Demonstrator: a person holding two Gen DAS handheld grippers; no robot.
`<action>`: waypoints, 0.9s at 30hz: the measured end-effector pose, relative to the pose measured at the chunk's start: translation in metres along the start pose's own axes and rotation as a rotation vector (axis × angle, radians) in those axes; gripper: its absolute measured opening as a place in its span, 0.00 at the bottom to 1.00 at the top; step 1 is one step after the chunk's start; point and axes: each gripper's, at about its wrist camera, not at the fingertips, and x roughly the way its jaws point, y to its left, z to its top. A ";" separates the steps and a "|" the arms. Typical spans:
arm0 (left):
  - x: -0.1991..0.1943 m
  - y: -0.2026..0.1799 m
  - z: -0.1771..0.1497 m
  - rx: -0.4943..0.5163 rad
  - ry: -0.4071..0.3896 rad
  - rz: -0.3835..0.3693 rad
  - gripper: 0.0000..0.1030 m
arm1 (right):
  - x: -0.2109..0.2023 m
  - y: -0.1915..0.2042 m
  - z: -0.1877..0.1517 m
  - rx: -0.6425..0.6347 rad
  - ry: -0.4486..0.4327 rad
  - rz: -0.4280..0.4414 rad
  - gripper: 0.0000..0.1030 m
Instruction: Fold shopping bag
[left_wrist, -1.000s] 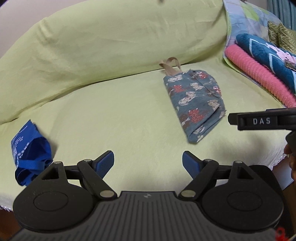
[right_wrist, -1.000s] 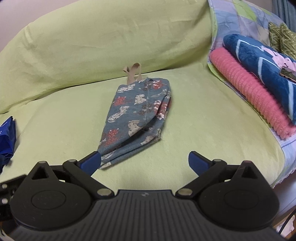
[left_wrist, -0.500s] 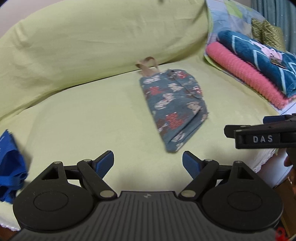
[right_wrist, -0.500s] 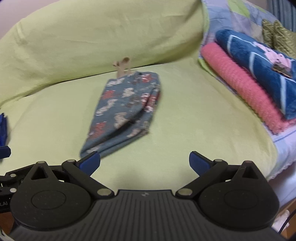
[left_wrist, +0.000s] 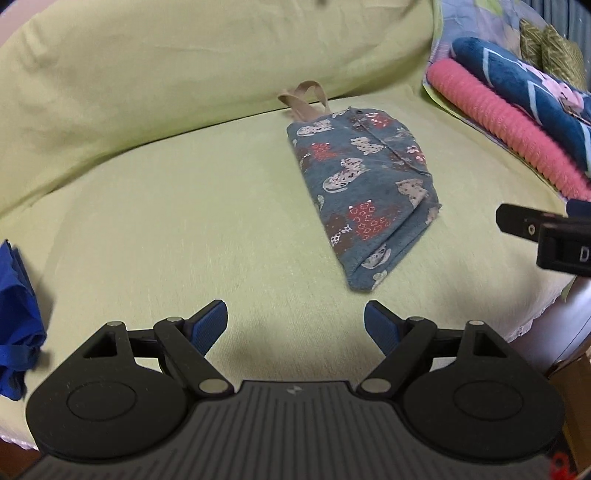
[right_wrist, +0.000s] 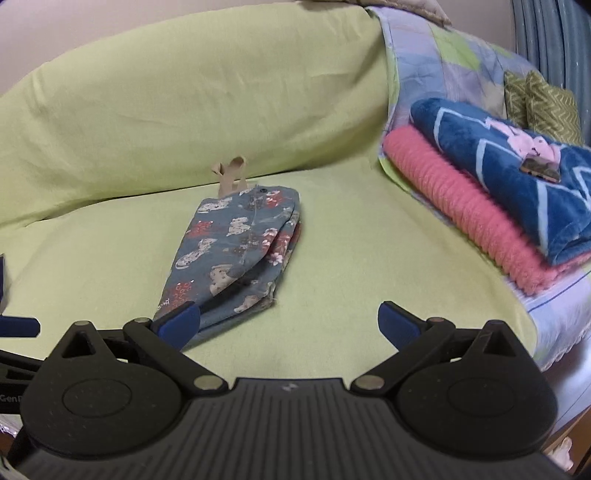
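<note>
A grey-blue cat-print shopping bag (left_wrist: 365, 192) lies folded flat on the green couch seat (left_wrist: 184, 229), its beige handles (left_wrist: 304, 98) pointing to the backrest. It also shows in the right wrist view (right_wrist: 236, 254). My left gripper (left_wrist: 295, 325) is open and empty, hovering in front of the bag. My right gripper (right_wrist: 288, 319) is open and empty, its left fingertip (right_wrist: 181, 317) over the bag's near corner. The right gripper's side shows at the right edge of the left wrist view (left_wrist: 546, 236).
A crumpled blue bag (left_wrist: 18, 317) lies at the seat's left edge. Folded pink (right_wrist: 469, 214) and blue (right_wrist: 517, 173) blankets are stacked on a patchwork quilt at the right. The green backrest (right_wrist: 184, 96) rises behind. The seat's front edge drops off at the right.
Both views swung left and back again; the bag has not moved on the seat. The right gripper now sits closer to the bag's near corner. Both grippers stay open.
</note>
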 end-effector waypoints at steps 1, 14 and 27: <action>0.001 0.001 0.000 -0.001 0.002 0.001 0.81 | 0.002 0.002 0.000 -0.005 0.006 0.000 0.99; 0.015 0.001 0.006 0.011 0.023 -0.008 0.81 | 0.020 0.008 -0.008 -0.113 0.025 0.045 0.99; 0.043 -0.028 -0.044 0.936 -0.330 0.068 0.81 | 0.036 0.010 -0.023 -0.296 0.001 0.088 0.99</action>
